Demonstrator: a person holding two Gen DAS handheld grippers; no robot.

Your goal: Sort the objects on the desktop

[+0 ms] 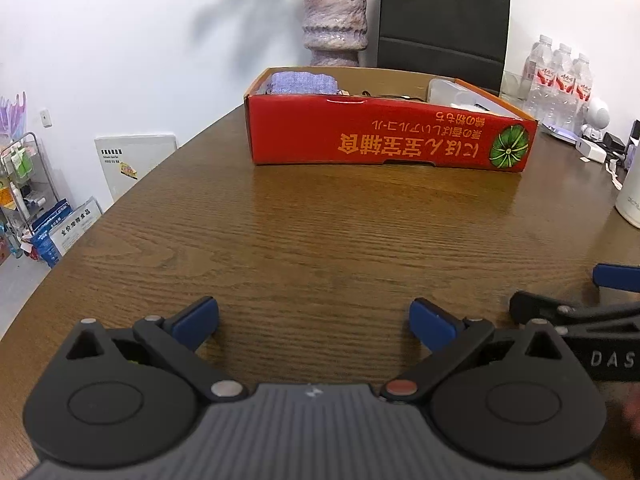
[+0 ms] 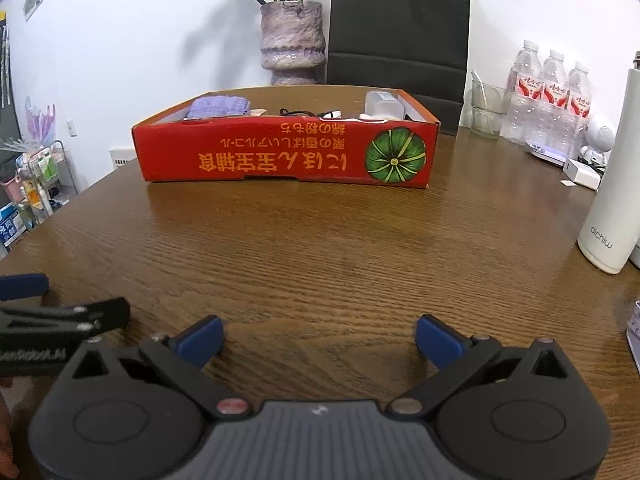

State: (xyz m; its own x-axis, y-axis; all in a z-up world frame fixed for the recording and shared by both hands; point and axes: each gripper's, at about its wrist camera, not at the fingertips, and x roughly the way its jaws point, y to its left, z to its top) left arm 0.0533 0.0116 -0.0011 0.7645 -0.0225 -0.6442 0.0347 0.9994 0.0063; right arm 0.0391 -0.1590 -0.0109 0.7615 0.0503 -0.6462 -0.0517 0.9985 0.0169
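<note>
Left gripper point(image 1: 314, 322): was held at 6 o'clock over the wooden table point(image 1: 320, 232), jaws spread wide, nothing between them.
Right gripper point(image 2: 319, 340): was held beside it, jaws spread wide and empty.
Red box point(image 2: 286, 152): was set at 12 o'clock, well apart from both grippers.
Box contents: a purple cloth point(image 2: 218, 106), a black cable point(image 2: 304, 113) and a clear container point(image 2: 383, 105) were seen inside.
Vase point(image 2: 292, 40): was placed behind the box.

A brown wood-grain bench point(image 2: 320, 248) is carrying a red cardboard box point(image 2: 286, 152), which is sitting on it toward the far edge. Behind the box, a purple vase point(image 2: 292, 40) and a black paper bag point(image 2: 398, 36) are standing. Right of the box, water bottles point(image 2: 550, 96) and a white flask point(image 2: 614, 184) are standing.
</note>
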